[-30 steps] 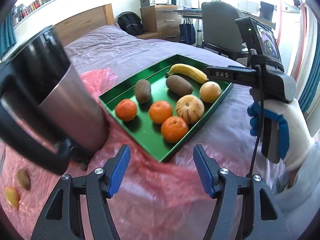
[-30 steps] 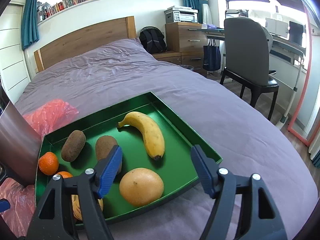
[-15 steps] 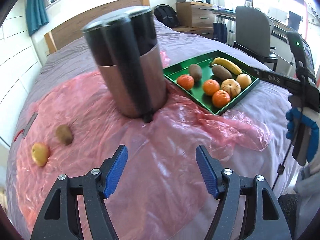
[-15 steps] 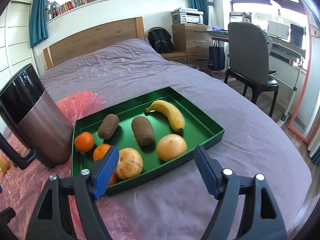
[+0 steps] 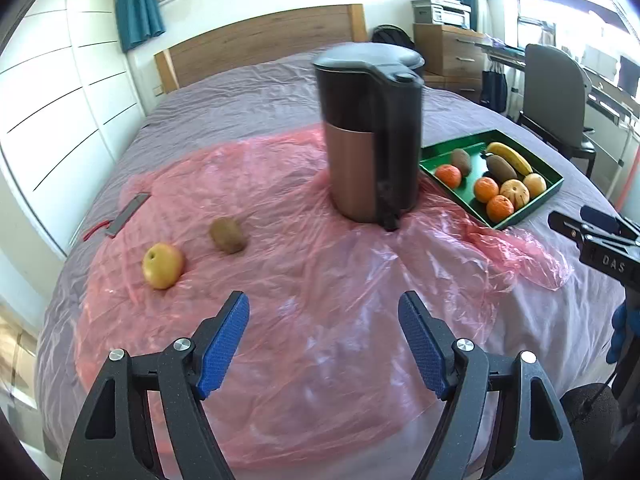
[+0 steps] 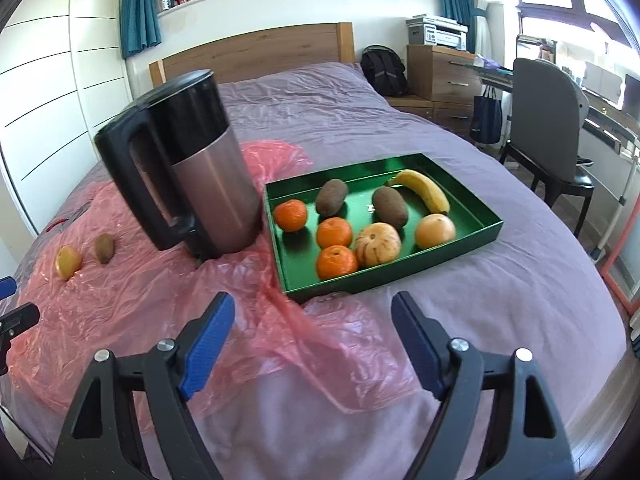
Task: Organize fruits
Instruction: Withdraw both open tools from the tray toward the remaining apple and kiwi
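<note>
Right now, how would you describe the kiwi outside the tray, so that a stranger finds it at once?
Find the tall kettle on the pink plastic sheet. On the side away from the green tray, two fruits lie loose on the sheet. The kiwi is the brown, fuzzy one nearer the kettle; its neighbour is smooth and yellow.

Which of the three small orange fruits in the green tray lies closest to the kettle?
The orange fruit in the tray's far left corner, beside the kettle; the other two lie further right.
</note>
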A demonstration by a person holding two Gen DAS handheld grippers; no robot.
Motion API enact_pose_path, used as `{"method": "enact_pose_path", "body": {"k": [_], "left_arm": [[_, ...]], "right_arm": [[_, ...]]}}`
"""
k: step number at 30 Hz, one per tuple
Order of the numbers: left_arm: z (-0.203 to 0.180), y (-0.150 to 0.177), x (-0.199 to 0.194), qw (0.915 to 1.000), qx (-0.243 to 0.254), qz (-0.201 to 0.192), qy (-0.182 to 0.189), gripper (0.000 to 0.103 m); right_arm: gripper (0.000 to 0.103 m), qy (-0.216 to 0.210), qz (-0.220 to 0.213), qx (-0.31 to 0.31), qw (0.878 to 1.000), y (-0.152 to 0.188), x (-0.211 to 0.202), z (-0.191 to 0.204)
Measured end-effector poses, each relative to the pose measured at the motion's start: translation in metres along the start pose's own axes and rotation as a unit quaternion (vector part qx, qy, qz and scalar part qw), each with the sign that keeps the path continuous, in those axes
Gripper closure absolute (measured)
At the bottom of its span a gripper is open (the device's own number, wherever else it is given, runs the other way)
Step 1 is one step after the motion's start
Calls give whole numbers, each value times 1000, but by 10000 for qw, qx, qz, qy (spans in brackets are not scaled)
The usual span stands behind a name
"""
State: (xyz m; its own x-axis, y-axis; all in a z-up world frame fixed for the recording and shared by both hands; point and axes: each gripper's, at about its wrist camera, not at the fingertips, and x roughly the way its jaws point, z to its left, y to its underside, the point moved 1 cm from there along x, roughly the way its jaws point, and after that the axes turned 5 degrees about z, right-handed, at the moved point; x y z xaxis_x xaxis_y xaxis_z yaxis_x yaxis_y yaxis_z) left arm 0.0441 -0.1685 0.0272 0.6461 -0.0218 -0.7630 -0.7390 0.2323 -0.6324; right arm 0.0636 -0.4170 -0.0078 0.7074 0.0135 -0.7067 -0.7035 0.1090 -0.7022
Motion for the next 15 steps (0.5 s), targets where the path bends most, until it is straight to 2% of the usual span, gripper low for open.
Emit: {"method": "enact_pose_path", "body": {"k": [5, 15], "left_arm": [[33, 14, -16, 9994, -239, -140, -201, 24], [105, 46, -22, 9944, -960, -146, -426, 23]], "right_arm": [[8, -224, 16, -114, 9997, 7, -12, 30], [8, -486, 291, -580, 9967, 24, -22, 93]]}}
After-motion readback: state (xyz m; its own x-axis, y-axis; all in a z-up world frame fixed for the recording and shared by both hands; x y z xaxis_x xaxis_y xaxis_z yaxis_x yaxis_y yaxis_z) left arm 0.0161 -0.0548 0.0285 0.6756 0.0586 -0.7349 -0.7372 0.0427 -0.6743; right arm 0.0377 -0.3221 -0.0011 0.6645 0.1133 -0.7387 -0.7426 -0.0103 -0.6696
